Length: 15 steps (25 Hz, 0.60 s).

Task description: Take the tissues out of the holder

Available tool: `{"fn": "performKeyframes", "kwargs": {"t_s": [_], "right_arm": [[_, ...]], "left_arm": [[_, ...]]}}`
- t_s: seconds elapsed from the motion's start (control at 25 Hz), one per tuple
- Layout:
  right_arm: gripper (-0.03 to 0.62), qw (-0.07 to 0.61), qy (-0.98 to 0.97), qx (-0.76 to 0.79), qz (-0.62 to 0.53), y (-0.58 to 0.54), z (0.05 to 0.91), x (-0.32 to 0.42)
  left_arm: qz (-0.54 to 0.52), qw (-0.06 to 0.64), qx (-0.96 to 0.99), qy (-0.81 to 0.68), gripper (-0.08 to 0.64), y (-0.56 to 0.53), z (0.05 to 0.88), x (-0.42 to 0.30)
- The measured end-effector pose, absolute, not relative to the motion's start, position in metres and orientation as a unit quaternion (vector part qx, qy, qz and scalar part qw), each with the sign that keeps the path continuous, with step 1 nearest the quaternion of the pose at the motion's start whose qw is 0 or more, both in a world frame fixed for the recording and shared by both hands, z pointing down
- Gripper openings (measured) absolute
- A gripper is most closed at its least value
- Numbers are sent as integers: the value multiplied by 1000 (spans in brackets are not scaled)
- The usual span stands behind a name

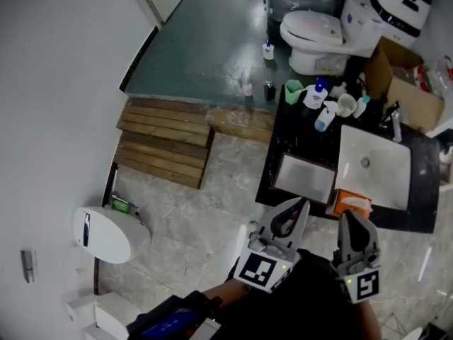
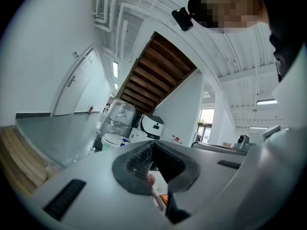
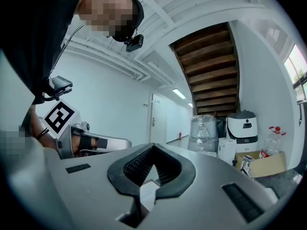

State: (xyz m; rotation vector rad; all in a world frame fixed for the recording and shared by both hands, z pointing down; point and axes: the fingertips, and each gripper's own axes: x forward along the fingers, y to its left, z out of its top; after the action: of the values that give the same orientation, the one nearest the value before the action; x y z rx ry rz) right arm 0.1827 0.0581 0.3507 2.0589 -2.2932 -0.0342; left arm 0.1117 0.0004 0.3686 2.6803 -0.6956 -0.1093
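The holder, an orange tissue box (image 1: 344, 204), sits on the near edge of the black counter (image 1: 283, 144), between a white rectangular tray (image 1: 304, 178) and the white sink (image 1: 371, 165). A white tissue (image 1: 359, 200) sticks out of its top.

The right tool (image 1: 352, 215) reaches in from below, and its tip sits right at the near side of the box. In the right gripper view its 2 jaws are pressed together at the tips (image 3: 153, 147). A white, folded-looking piece shows in the gap behind them, and I cannot tell whether it is pinched.

The left tool (image 1: 304, 205) lies just beside it, with its tip over the near edge of the tray. Its jaws meet at the tips too (image 2: 152, 145), with nothing caught there; orange and white show through the gap behind them.

At the back of the counter stand a green cup (image 1: 293, 91) and several bottles (image 1: 323, 117). A white toilet (image 1: 315, 32) stands beyond.
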Motion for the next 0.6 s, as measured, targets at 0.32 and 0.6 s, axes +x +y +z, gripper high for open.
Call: {"fn": "performKeyframes", "kwargs": {"t_s": [0.32, 0.6], "right_arm": [[6, -10, -725, 688, -3, 58, 346, 193], [6, 4, -697, 716, -38, 66, 338, 200]], "left_arm": [[-40, 170, 952, -250, -3, -1, 367, 105], [-38, 156, 958, -238, -3, 5, 362, 107]]}}
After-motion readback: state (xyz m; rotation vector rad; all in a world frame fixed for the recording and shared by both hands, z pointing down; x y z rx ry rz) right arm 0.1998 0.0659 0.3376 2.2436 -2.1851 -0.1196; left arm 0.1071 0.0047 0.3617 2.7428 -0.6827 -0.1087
